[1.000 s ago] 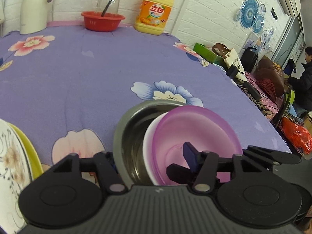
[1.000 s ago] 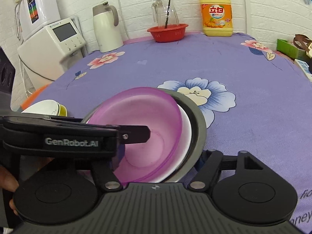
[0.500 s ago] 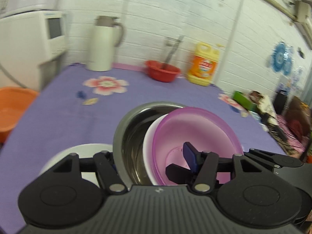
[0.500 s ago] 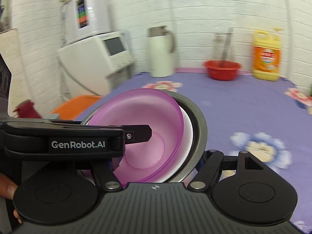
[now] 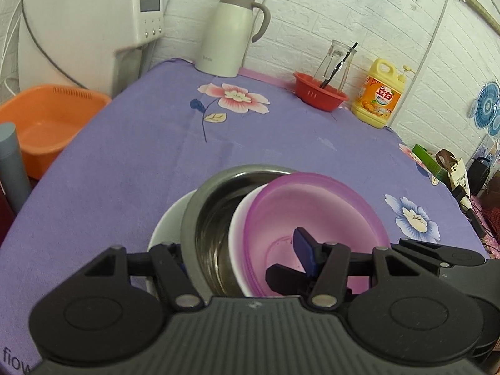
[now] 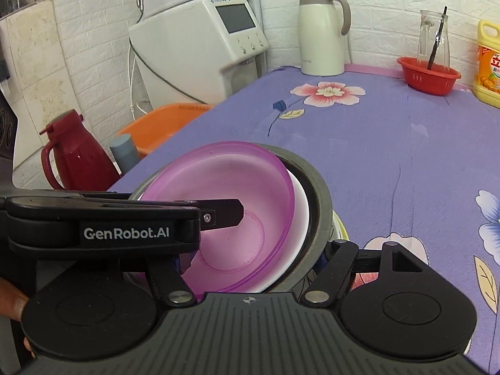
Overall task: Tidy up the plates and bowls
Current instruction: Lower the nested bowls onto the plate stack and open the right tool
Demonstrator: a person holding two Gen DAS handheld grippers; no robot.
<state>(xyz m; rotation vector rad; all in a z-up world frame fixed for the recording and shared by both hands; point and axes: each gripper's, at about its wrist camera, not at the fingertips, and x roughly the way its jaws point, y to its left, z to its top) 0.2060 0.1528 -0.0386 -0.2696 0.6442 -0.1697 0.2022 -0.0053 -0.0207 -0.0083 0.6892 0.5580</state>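
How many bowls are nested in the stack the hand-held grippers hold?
3. The purple bowl is innermost, the white bowl sits around it, and the steel bowl is outermost. A white dish lies beneath them; more may be hidden under it.

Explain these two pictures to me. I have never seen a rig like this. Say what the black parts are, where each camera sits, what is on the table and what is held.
There is no robot. A person holds two hand-held clamps, each with a camera looking along its fingers. One picture comes from the left gripper, the other from the right gripper. Both clamp the near rim of one bowl stack: a steel bowl, a white bowl and a purple bowl. A white dish lies under it. On the flowered cloth stand a cream jug, a red basket and a yellow detergent bottle.
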